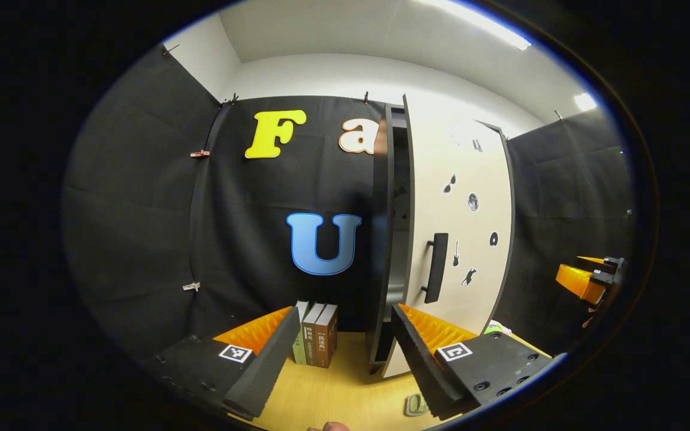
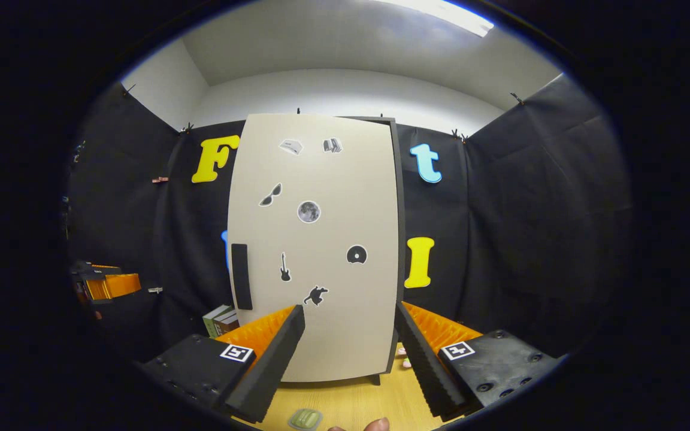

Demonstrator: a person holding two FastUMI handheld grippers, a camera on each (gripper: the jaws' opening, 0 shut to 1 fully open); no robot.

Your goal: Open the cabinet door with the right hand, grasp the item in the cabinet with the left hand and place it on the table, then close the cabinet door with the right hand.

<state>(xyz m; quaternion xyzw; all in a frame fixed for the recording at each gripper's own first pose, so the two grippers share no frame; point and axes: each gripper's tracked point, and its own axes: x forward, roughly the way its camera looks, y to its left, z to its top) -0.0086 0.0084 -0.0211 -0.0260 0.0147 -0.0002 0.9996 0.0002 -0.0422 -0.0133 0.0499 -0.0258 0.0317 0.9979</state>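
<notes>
Cabinet (image 2: 321,251): tall, pale-fronted, standing upright at the back edge of the wooden tabletop (image 1: 345,383), against the black cloth wall; cabinet door (image 1: 462,227) slightly ajar in the left gripper view, a dark gap showing along its handle-side edge; interior too dark to tell what lies within, so the item's place inside cannot be told; door front carries a dark vertical bar handle (image 1: 436,267) and several small dark stickers; in the right gripper view the door faces the camera nearly flat. Left gripper (image 1: 342,353): fingers spread wide apart, holding nothing, raised over the tabletop and pointed toward the gap at the door's edge. Right gripper (image 2: 348,353): fingers likewise spread, nothing between them, facing the lower part of the door front, apart from the handle (image 2: 241,276). Books (image 1: 316,341): three, upright, at the back edge of the tabletop just beside the cabinet on its handle side. Small green object (image 2: 305,418): on the tabletop near its front edge. A fingertip (image 2: 376,425) shows at the bottom of each view.
</notes>
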